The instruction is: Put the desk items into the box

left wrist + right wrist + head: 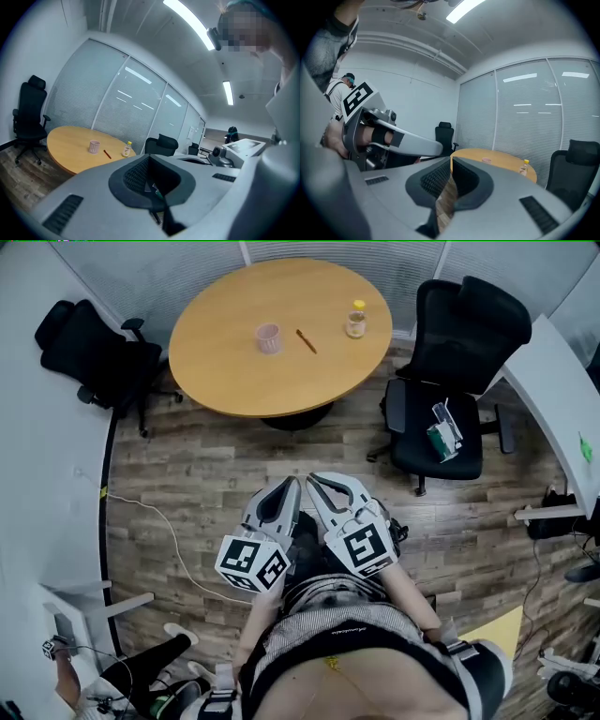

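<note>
On the round wooden table (234,371) stand a pink cup (269,337) and a small yellow-capped bottle (355,320), with a reddish pen (307,341) lying between them. My left gripper (292,486) and right gripper (315,480) are held side by side close to my body, over the wood floor, well short of the table. Both are shut with nothing in them. The left gripper view shows the cup (94,146), pen (107,153) and bottle (127,149) far beyond the left gripper (150,158). The right gripper (451,160) points towards the table (501,161).
A black office chair (450,381) at the right carries a small green and white pack (443,432) on its seat. Another black chair (94,357) stands left of the table. A white desk (553,399) runs along the right. A cable (159,521) crosses the floor; a person's legs (131,676) show bottom left.
</note>
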Motion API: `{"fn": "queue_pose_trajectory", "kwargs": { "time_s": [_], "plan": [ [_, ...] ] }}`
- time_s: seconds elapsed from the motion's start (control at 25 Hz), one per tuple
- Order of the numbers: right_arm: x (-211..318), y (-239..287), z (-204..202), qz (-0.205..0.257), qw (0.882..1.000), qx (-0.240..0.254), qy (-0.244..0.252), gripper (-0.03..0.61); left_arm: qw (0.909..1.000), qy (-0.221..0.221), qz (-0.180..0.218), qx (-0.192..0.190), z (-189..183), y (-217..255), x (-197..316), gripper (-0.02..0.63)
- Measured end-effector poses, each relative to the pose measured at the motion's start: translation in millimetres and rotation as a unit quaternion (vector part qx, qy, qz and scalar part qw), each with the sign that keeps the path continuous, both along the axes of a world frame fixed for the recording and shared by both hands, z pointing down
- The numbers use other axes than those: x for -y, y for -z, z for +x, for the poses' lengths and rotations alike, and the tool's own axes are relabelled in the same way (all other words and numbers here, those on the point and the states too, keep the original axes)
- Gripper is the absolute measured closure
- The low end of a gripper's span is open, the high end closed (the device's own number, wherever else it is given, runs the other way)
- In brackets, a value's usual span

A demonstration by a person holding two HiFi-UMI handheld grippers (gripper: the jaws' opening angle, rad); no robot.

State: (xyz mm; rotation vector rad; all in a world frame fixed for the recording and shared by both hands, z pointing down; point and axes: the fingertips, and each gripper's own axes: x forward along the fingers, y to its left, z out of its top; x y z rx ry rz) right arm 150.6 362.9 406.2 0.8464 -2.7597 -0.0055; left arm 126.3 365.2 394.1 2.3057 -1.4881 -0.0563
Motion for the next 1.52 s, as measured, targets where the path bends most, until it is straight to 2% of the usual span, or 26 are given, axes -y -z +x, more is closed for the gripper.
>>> {"fn": "queue_pose_trajectory", "kwargs": {
  "time_s": [0.28,0.72,1.12,1.36,1.52],
  "plan": [
    [44,5,-27,0.01,1.0,-0.001,-0.019,0.551,0.9997,-0.017,0.008,-0.015,-25,2,41,0.612],
    [116,10,-79,0.013,1.0,-0.006,-0.028,0.551,0.9991,-0.033,0.022,-0.014,-76,8,116,0.613],
    [142,1,-108,0.002,0.999,-0.008,-0.042,0.551,0.9983,-0.053,0.014,-0.018,-103,2,143,0.612],
    [150,-3,-127,0.013,0.999,-0.018,-0.036,0.551,0.9982,-0.054,0.015,-0.02,-122,-2,149,0.613],
    [157,-4,-138,0.005,0.999,-0.008,-0.048,0.551,0.9982,-0.056,0.011,-0.018,-135,-5,152,0.613]
  ]
}}
